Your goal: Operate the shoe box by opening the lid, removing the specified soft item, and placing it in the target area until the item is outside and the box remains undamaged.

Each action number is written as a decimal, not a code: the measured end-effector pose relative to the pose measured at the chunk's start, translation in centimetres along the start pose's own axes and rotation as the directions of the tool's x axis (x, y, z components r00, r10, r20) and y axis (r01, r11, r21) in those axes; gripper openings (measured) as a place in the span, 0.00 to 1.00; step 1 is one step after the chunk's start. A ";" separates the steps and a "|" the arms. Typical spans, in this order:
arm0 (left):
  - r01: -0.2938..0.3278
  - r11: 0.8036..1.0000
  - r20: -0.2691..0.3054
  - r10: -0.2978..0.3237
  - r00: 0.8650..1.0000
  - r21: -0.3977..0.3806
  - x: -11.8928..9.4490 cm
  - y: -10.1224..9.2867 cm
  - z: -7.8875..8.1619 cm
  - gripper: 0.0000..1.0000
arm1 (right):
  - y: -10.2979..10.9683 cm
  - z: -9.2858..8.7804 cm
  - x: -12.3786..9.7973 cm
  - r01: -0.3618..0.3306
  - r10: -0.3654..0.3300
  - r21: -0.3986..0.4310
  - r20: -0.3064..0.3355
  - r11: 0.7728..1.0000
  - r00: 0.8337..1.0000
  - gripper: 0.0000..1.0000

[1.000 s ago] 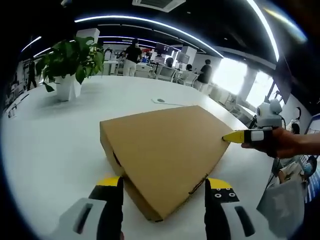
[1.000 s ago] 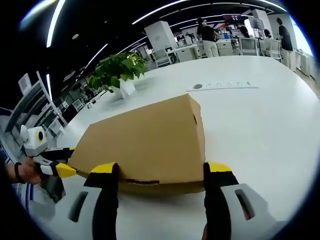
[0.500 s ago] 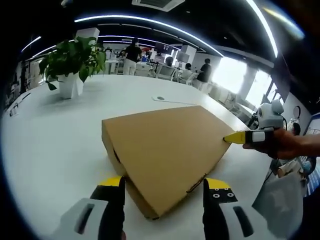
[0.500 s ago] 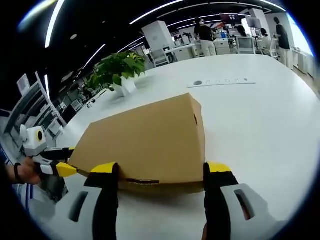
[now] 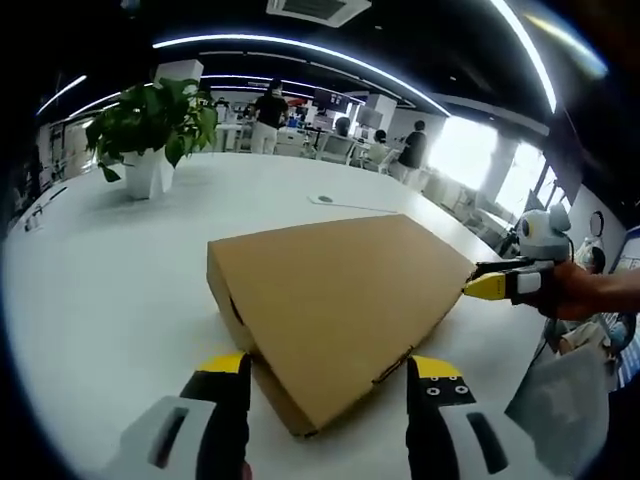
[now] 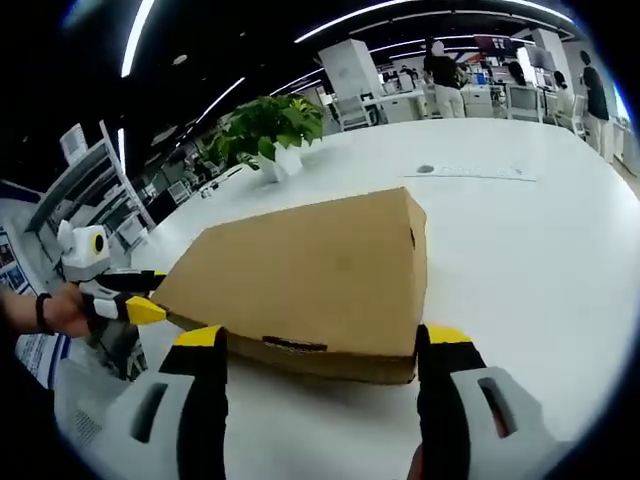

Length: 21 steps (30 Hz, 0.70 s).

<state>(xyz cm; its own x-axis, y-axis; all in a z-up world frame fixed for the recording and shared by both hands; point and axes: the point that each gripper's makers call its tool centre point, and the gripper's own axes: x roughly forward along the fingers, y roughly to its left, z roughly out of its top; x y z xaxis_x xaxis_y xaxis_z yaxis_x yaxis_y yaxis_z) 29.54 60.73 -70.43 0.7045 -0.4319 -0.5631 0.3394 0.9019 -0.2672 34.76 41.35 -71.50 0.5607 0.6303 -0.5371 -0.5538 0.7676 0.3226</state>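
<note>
A closed cardboard shoe box (image 5: pixel 340 300) lies flat on a white table (image 5: pixel 110 270), its lid down and the soft item it holds out of sight. In the left gripper view, a potted plant (image 5: pixel 152 125) stands at 10 o'clock, well apart from the box, with people at desks beyond. The box sits dead ahead of the left gripper (image 5: pixel 325 385), whose yellow-tipped jaws stand wide and hold nothing, one near corner of the box pointing down between them. At 3 o'clock the right gripper (image 5: pixel 490 285) comes in, held in a person's hand (image 5: pixel 585 290), its yellow tip just beside the box's right-hand corner; contact cannot be told.

In the right gripper view, the left gripper (image 6: pixel 135 308) shows at 9 o'clock, its tip just beside the box's left end. The right gripper (image 6: pixel 320 350) has its jaws spread wide and empty, with a long side wall of the box (image 6: pixel 315 275) lying crosswise just beyond them, its seam in plain sight. The long axis runs from 9 to 3 o'clock. That long edge appears to be where the lid must be lifted, and the right gripper looks squarer to it; the left faces only a corner.
</note>
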 end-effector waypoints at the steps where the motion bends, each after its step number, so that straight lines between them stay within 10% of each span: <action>1: 0.001 1.000 -0.001 -0.001 1.000 0.001 0.0 0.0 0.0 0.64 | 0.0 0.0 0.0 0.000 0.000 -0.005 -0.002 1.000 1.000 0.71; 21: 0.004 1.000 0.001 -0.003 1.000 -0.016 -0.7 -0.4 0.7 0.60 | -0.3 0.1 -0.7 0.031 -0.032 -0.083 -0.015 0.996 0.999 0.63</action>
<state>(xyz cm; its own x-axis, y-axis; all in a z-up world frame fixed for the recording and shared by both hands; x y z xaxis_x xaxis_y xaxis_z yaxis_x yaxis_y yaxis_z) 29.39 60.69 -69.38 0.7040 -0.4351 -0.5614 0.3316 0.9003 -0.2819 34.55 40.70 -71.12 0.5688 0.6033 -0.5591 -0.5852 0.7745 0.2403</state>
